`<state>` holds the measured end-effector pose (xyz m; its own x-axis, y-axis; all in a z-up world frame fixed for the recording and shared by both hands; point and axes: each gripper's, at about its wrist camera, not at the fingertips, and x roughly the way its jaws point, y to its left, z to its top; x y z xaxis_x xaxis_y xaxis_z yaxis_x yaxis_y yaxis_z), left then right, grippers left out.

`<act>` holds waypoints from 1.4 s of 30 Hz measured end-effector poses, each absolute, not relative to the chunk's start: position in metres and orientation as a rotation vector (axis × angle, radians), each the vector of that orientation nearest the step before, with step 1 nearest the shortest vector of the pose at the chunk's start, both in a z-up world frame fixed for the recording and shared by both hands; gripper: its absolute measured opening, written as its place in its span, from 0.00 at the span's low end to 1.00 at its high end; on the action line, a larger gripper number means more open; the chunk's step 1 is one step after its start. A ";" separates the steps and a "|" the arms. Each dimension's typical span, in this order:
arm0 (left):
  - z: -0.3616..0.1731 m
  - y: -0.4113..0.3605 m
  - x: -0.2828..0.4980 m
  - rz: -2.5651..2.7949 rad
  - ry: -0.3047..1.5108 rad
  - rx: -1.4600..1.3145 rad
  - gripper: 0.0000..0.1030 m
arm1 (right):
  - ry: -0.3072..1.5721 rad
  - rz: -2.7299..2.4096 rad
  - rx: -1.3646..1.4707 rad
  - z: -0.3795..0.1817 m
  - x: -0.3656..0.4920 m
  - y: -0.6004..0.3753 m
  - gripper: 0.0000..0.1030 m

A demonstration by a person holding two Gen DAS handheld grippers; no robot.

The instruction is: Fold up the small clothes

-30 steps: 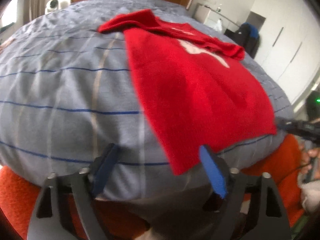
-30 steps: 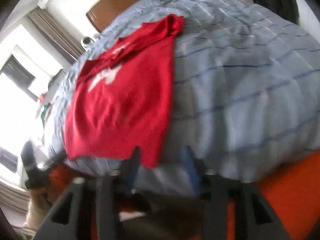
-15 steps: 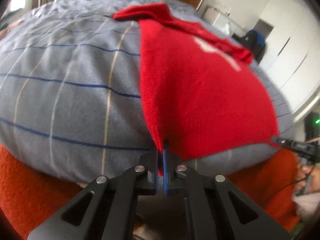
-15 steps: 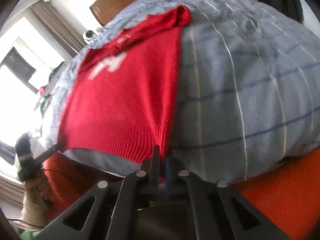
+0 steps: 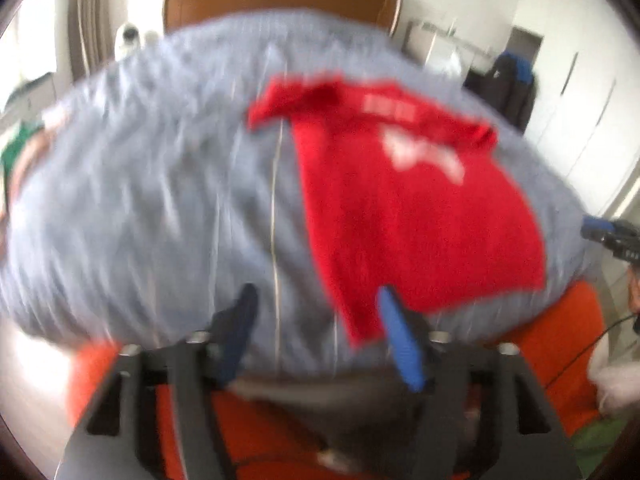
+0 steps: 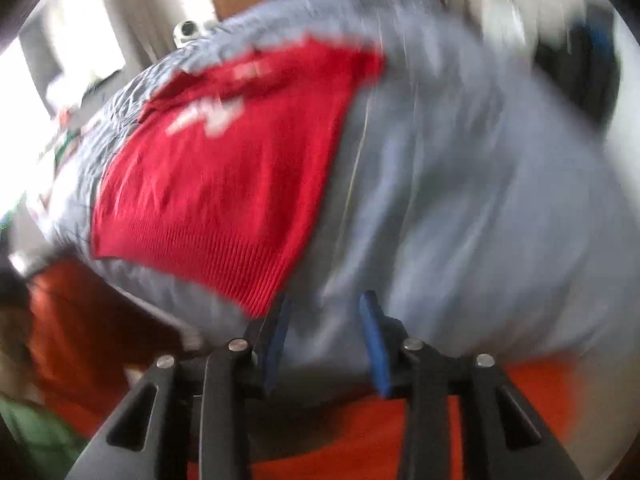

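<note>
Red sweater (image 5: 416, 216) spread flat on the grey striped bed (image 5: 152, 200), hem at the near edge. Left tongs (image 5: 316, 312) wide and empty, jaws just opened, the hem corner lying just beside one blue finger (image 5: 400, 344). Right tongs (image 6: 326, 320) half open, also just opened, nothing between, beside the other hem corner. Probably best to regrip both corners squarely before folding upward. Plenty of free bed beyond; orange cover (image 6: 360, 432) below the edge.
</note>
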<state>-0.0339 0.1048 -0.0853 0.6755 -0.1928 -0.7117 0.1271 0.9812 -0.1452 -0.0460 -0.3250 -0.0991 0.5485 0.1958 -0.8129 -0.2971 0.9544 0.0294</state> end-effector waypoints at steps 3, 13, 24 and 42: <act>-0.058 0.089 -0.005 -0.239 0.686 -0.079 0.87 | 0.809 0.454 -0.231 -0.055 -0.011 -0.286 0.62; -0.157 0.057 0.036 -0.244 0.637 -0.128 0.88 | 0.906 0.635 -0.465 -0.150 0.162 -0.127 0.64; -0.155 0.054 0.035 -0.281 0.623 -0.148 0.88 | 0.791 0.162 0.135 -0.077 0.179 -0.402 0.07; -0.166 0.037 0.034 -0.224 0.629 -0.018 0.89 | 0.854 -0.291 0.588 -0.160 0.114 -0.627 0.05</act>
